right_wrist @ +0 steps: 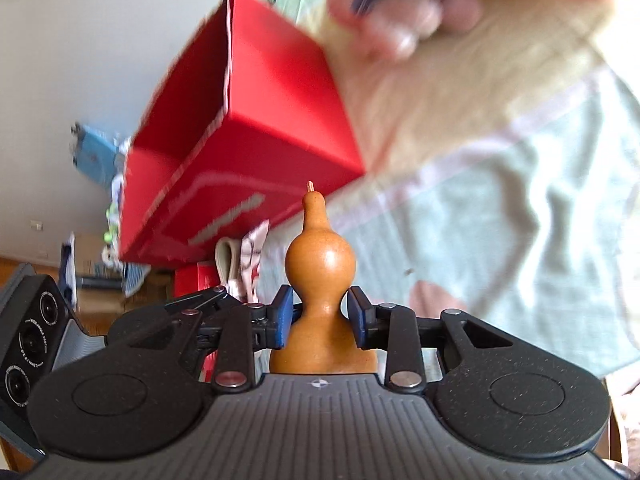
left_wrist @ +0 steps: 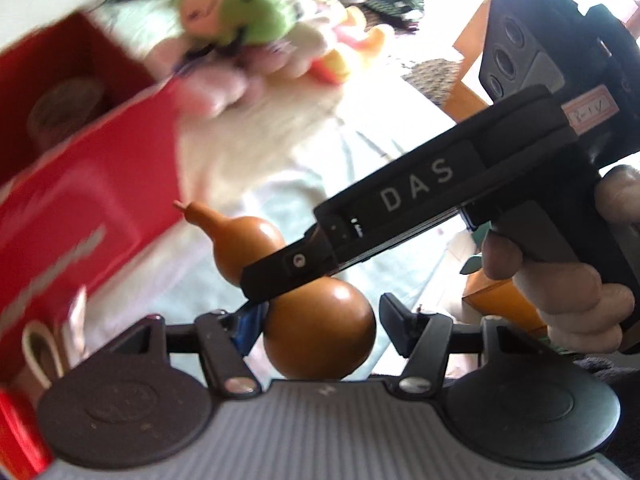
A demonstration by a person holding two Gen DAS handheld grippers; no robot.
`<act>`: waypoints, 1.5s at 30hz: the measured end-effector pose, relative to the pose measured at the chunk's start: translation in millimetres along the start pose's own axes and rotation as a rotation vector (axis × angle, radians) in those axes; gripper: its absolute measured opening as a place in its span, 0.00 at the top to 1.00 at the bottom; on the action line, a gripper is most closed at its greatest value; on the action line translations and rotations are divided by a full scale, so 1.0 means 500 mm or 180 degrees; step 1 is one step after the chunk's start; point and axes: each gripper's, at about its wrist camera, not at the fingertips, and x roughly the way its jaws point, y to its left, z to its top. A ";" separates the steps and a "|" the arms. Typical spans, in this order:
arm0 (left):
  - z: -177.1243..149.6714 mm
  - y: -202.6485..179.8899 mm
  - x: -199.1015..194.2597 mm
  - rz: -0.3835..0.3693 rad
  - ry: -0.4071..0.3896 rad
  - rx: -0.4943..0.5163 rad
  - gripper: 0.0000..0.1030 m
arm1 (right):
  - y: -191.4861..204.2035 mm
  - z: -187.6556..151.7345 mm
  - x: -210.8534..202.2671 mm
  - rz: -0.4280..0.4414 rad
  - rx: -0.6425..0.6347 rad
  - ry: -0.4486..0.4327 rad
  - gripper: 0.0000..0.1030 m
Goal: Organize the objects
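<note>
A brown wooden gourd sits upright between the blue pads of my right gripper, which is shut on its narrow waist. In the left wrist view the gourd tilts with its stem to the upper left. There the right gripper reaches in from the right across the waist. My left gripper is open around the gourd's big lower bulb, and its right finger stands apart from it. An open-topped red box sits just left of the gourd, and the stem points at the red box.
A pale green cloth covers the table. Blurred plush toys, one a green doll, lie beyond the box. A person's hand grips the right gripper's handle. A wooden chair stands at the right. Some folded items lie at the box's base.
</note>
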 end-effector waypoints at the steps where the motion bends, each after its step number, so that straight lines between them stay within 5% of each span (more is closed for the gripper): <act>1: 0.009 -0.009 -0.003 -0.0027 -0.0030 0.0059 0.41 | -0.002 0.001 -0.015 -0.0003 0.0023 -0.0072 0.69; 14: 0.161 -0.055 -0.079 0.0045 -0.0719 0.0385 0.41 | 0.073 0.066 -0.147 0.0235 -0.0226 -0.0811 0.69; 25: 0.184 0.060 -0.191 0.0633 -0.1094 0.0095 0.41 | 0.236 0.191 -0.052 0.0496 -0.0829 -0.0739 0.69; 32: 0.176 0.185 -0.192 0.0869 -0.0985 -0.0262 0.41 | 0.303 0.250 0.072 0.0467 -0.0991 -0.0443 0.69; 45: 0.112 0.316 -0.082 0.0692 -0.0387 -0.0784 0.41 | 0.275 0.256 0.248 0.0022 -0.0796 0.0191 0.69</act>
